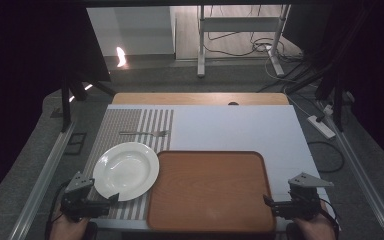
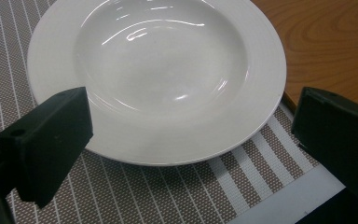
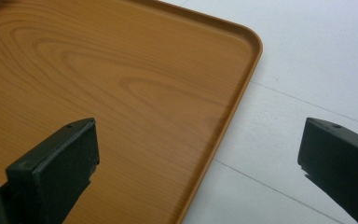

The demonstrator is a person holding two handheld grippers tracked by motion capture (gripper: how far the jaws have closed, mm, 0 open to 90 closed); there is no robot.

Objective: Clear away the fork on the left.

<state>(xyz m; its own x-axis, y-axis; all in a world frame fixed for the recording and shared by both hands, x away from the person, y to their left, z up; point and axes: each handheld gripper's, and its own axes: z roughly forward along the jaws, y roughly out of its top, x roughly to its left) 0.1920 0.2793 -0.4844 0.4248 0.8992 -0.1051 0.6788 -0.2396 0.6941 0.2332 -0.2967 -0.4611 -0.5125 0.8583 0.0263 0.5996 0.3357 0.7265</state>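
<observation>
High view first: one white plate (image 1: 126, 170) lies on a striped placemat (image 1: 130, 125) at the left of the desk (image 1: 240, 127), its right rim just over the edge of one wooden tray (image 1: 211, 192). One fork (image 1: 145, 133) lies on the mat beyond the plate, apart from it. The left tongs (image 1: 111, 199) sit at the plate's near rim and the right tongs (image 1: 269, 201) at the tray's near right corner, so each hand seems posted by the thing it would handle; I judge the plate is meant for the tray.

Left gripper view: the two black jaws stand wide, flanking the plate's near rim without pressing on it. The plate (image 2: 158, 77) rests flat on the mat (image 2: 168, 196), with the tray (image 2: 331, 42) at the upper right.

Right gripper view: these jaws also stand wide and hold nothing, one over the tray's (image 3: 98, 79) wood, the other over the white desk (image 3: 307, 60), straddling the tray's right rim, probably to steady it.
</observation>
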